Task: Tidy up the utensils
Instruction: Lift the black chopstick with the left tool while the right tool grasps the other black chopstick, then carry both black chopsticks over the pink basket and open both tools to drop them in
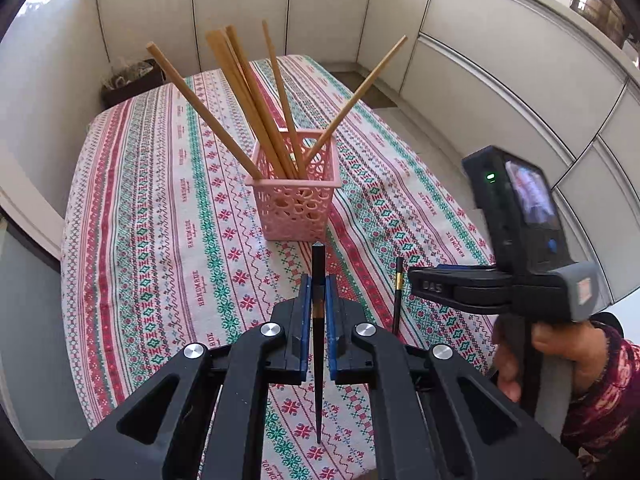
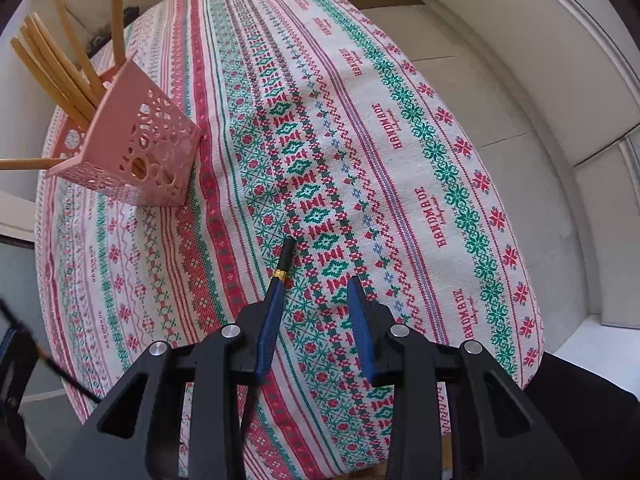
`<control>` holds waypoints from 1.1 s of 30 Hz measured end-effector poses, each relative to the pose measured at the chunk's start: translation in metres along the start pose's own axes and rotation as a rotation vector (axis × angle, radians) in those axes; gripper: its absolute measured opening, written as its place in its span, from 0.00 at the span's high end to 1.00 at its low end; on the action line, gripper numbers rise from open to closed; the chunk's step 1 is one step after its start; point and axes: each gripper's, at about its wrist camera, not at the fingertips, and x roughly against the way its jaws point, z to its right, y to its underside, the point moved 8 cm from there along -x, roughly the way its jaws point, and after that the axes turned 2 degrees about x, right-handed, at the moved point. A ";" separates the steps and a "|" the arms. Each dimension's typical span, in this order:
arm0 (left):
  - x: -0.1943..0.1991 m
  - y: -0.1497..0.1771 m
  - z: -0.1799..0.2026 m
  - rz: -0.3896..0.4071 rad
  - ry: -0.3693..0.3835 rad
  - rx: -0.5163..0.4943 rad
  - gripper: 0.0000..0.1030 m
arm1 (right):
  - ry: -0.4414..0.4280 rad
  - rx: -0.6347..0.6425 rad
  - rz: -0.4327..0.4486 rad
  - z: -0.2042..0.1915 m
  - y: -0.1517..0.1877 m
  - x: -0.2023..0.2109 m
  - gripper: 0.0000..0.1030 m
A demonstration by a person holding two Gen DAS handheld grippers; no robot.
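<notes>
Your left gripper (image 1: pixel 319 300) has its blue pads pressed onto a black chopstick (image 1: pixel 318 344), which runs straight along the gap, its thick end pointing toward the pink basket (image 1: pixel 294 204) and its thin tip back toward you. The fingers are nearly together, with only the stick between them.

Your right gripper (image 2: pixel 316 300) stands wide apart and grips nothing. A second black chopstick (image 2: pixel 283 258), with a gold band, lies on the tablecloth (image 2: pixel 400 160) on the near side of the basket; in the right wrist view it passes under or just beside the left-hand blue pad (image 2: pixel 269 320), and you cannot tell whether they touch. In the left wrist view that stick (image 1: pixel 397 294) shows just to the left of the right gripper's finger.

The basket stands upright on the cloth, ahead of both grippers, and holds several wooden chopsticks (image 1: pixel 240 92) that fan out above its rim. Beyond the basket, white cabinets (image 1: pixel 480 60) line the wall.
</notes>
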 end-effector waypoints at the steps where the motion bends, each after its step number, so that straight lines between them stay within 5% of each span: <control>1: 0.007 -0.001 -0.001 0.013 0.000 -0.001 0.94 | -0.011 -0.014 -0.025 -0.005 0.001 -0.007 0.68; 5: 0.019 -0.005 -0.006 0.049 0.002 -0.004 0.94 | -0.004 -0.022 -0.017 -0.025 0.001 -0.014 0.71; 7: 0.024 -0.005 -0.008 0.063 -0.004 0.001 0.94 | -0.018 -0.005 -0.010 -0.035 0.003 -0.016 0.92; 12: 0.036 -0.008 -0.011 0.099 -0.001 0.013 0.94 | -0.083 -0.012 0.055 -0.035 0.013 -0.009 0.93; 20: 0.057 -0.014 0.008 0.163 0.005 -0.012 0.94 | -0.086 0.064 0.389 -0.017 0.028 0.094 0.93; 33: 0.101 -0.036 0.044 0.299 0.029 -0.025 0.94 | -0.167 0.123 0.661 0.007 0.021 0.239 0.93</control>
